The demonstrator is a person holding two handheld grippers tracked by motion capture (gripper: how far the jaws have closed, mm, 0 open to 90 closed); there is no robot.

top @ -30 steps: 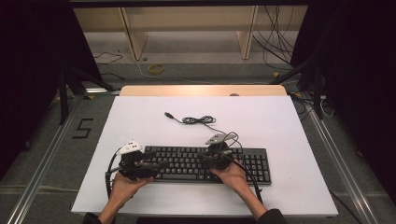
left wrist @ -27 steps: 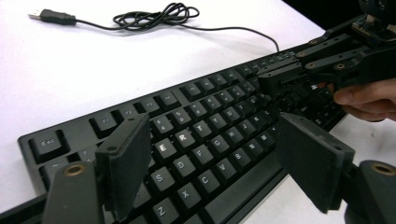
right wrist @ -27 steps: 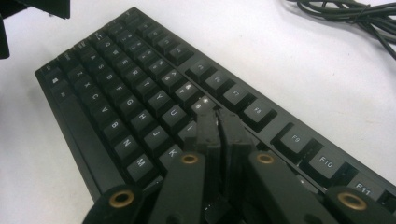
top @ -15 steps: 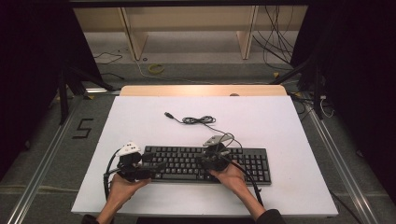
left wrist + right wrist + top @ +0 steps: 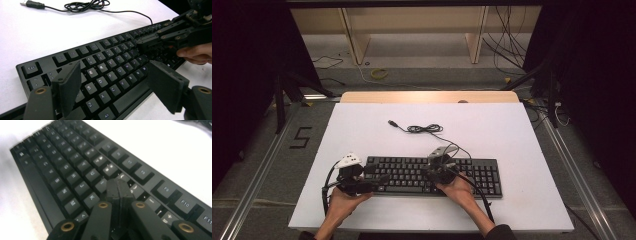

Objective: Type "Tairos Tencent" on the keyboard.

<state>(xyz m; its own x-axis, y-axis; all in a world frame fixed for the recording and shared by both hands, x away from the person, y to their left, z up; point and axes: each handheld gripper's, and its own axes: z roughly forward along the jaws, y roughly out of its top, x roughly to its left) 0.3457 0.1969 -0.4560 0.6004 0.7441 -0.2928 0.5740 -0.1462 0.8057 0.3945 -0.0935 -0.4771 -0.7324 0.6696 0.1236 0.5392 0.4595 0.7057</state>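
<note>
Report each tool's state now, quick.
Left tool: open, jaws apart above the keyboard, holding nothing.
Right tool: closed, jaws together over the keys, gripping nothing.

Lab: framed rig table [image 5: 362, 125], floor cables [image 5: 507, 45]

Matt black plastic keyboard [image 5: 432, 175] lies on a smooth white table [image 5: 512, 135] with a pale wooden edge.
</note>
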